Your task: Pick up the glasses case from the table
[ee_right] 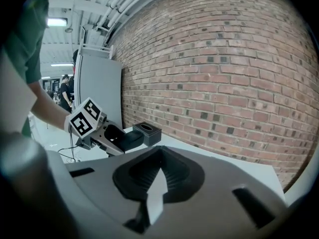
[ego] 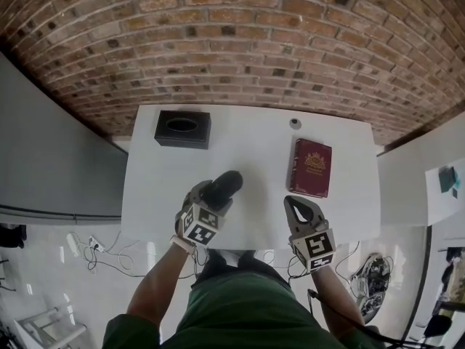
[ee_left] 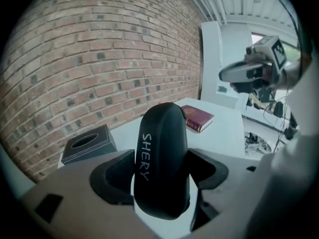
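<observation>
The black glasses case (ego: 222,185) printed "SHERY" (ee_left: 162,158) sits between the jaws of my left gripper (ego: 211,196), which is shut on it (ee_left: 162,171). It is held a little above the front part of the white table (ego: 247,151). In the right gripper view the case (ee_right: 127,139) sticks out of the left gripper (ee_right: 102,133). My right gripper (ego: 293,202) hovers near the table's front right edge, beside a red book, with its jaws together and nothing between them (ee_right: 158,178). It also shows at the upper right of the left gripper view as the right gripper (ee_left: 239,73).
A dark red book (ego: 311,167) (ee_left: 197,118) lies on the table's right half. A black tissue box (ego: 182,128) (ee_left: 87,144) (ee_right: 147,132) stands at the far left corner. A small round object (ego: 295,123) is at the far edge. A brick wall rises behind the table.
</observation>
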Tool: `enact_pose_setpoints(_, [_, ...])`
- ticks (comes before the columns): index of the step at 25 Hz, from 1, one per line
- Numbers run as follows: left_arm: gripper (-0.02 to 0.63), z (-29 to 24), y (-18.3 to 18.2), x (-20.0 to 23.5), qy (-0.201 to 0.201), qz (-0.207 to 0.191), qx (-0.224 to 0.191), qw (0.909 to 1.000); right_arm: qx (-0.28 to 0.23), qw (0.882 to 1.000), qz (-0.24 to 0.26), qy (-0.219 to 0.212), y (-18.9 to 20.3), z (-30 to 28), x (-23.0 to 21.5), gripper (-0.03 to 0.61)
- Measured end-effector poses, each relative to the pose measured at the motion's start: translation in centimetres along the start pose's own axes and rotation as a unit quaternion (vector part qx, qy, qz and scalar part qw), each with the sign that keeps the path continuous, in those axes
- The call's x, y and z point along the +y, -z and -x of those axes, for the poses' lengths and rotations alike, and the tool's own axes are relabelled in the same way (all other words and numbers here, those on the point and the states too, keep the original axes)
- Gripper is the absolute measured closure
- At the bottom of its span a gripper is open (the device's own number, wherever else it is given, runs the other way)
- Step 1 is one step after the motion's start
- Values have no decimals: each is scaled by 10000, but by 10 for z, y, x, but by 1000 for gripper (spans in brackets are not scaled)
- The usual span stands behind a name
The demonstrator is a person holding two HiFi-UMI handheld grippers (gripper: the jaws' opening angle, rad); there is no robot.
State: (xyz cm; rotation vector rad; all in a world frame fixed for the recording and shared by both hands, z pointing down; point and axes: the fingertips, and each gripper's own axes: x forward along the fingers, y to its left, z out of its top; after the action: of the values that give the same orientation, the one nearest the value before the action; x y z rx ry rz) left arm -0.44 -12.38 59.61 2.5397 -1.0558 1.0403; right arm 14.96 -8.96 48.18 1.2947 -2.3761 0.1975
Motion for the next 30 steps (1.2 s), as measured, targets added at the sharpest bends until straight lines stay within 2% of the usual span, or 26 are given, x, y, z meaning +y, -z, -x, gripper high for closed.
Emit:
enact_pose_setpoints(8, [291, 51, -35, 5, -73, 634, -706, 9955, -177, 9998, -41, -108, -25, -10, -3, 578])
enact_pose_setpoints(17, [291, 115, -80, 29, -469, 1331, -1677, 9757, -618, 9969, -472, -138, -60, -6, -8, 578])
enact_pose_setpoints(26, [291, 175, -114, 51, -892, 1486, -2474, 9533, -1242, 9905, -591, -58, -111, 11, -11, 578])
enact_pose_setpoints(30, [291, 201, -129, 53, -1018, 1423, -2823, 9432, -1553, 9870, -422, 7, -137, 23, -7, 581])
